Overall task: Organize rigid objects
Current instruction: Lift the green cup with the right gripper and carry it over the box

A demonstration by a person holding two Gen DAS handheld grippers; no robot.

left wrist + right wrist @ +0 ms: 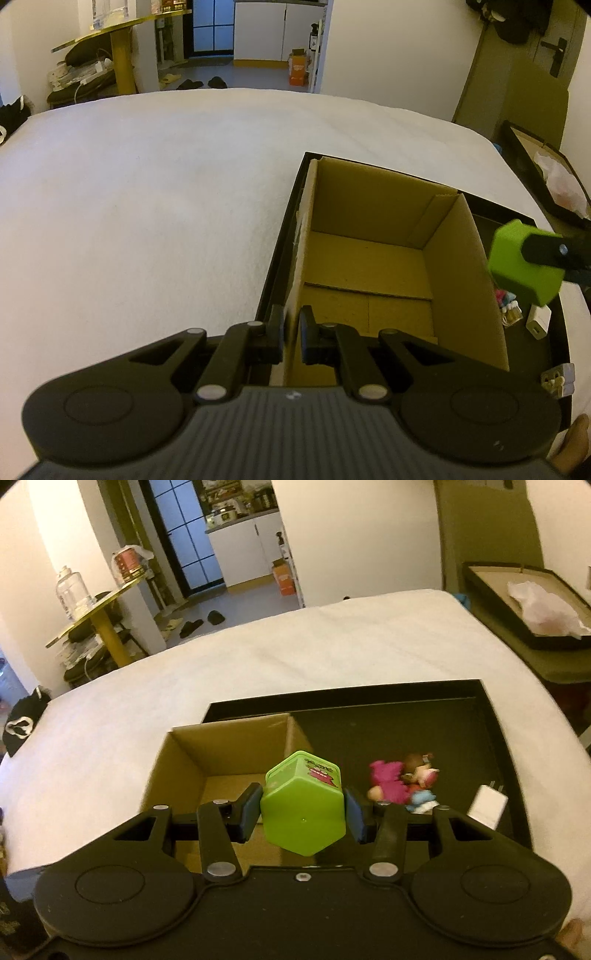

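A brown cardboard box (458,269) stands open inside a black tray (277,243) on a white bed. My left gripper (292,338) is shut on the box's near left wall. My right gripper (303,812) is shut on a green hexagonal box (303,808) and holds it above the edge between the cardboard box (184,760) and the tray floor (388,731). The green box also shows at the right of the left wrist view (521,266). Small toy figures (399,781) and a white charger (485,806) lie in the tray.
The white bed (147,192) spreads to the left and beyond the tray. Another white plug (557,380) lies near the tray's right corner. A second black tray with a plastic bag (532,605) sits off the bed at the right. A yellow side table (99,616) stands at far left.
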